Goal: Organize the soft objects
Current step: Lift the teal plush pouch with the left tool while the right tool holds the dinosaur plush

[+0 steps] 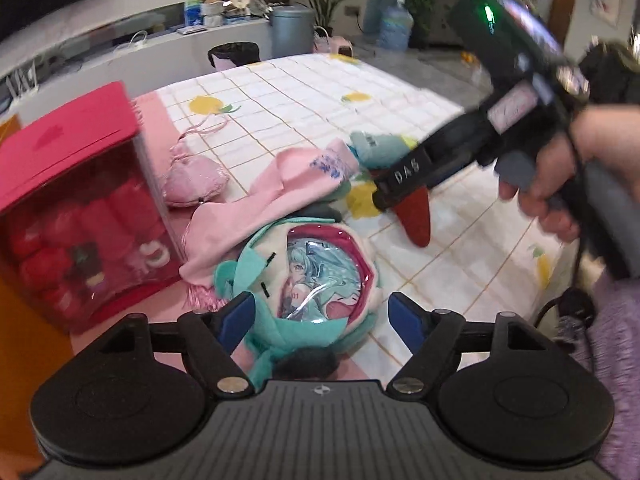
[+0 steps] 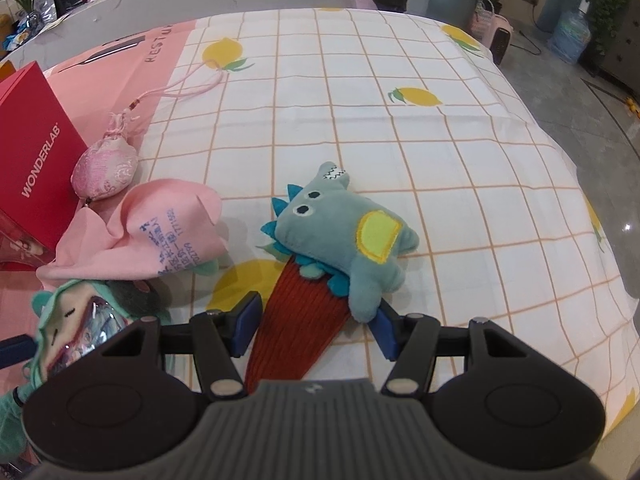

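Checkered cloth [image 2: 400,152] bears dinosaur plush [image 2: 344,236] between right tool [image 2: 316,320].

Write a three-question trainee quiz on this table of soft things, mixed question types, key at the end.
1. True or false: the blue dinosaur toy lies partly on top of the red ribbed cloth.
2. Multiple choice: what sits between the open fingers of the left gripper? A) the pink silk pouch B) the teal plush with a clear window C) the red box
3. Fill in: the pink cloth bag carries printed text in ____ ink.

Key
1. True. The cloth also runs back between the open fingers of the right gripper.
2. B
3. blue
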Demonstrator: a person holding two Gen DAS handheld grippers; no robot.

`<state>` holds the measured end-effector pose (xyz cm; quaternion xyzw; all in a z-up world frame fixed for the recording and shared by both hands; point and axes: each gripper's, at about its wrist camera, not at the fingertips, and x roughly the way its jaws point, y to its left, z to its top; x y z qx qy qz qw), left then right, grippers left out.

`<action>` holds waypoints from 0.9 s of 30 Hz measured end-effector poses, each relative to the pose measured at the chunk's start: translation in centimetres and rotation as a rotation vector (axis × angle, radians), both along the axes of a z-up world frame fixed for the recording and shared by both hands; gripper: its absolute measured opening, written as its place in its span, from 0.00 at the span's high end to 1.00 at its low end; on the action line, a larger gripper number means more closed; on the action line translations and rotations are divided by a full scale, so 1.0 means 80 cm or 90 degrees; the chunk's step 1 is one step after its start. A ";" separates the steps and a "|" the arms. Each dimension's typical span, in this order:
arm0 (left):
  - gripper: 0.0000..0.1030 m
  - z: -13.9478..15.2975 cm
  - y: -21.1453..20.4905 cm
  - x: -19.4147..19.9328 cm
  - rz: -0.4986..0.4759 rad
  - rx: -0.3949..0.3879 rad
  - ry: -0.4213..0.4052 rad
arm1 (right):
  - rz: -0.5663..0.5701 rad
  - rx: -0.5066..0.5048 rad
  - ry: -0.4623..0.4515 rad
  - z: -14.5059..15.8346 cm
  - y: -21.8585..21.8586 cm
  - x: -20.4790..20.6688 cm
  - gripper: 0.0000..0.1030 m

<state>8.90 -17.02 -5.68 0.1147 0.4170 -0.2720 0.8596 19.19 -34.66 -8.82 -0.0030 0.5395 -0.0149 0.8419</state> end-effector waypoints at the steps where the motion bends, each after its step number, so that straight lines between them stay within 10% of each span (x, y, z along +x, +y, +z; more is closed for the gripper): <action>1: 0.13 -0.002 -0.004 0.001 -0.007 0.012 -0.009 | 0.004 0.000 -0.001 0.000 0.001 0.001 0.43; 13: 0.00 -0.034 -0.040 0.009 -0.049 0.081 -0.068 | 0.024 0.005 -0.007 -0.001 0.006 0.007 0.41; 20: 0.00 -0.029 -0.026 0.013 -0.043 0.031 -0.065 | 0.028 0.005 -0.009 -0.001 0.007 0.008 0.40; 27: 0.24 -0.015 -0.008 0.016 -0.025 0.008 -0.053 | 0.032 0.004 -0.010 -0.001 0.008 0.007 0.40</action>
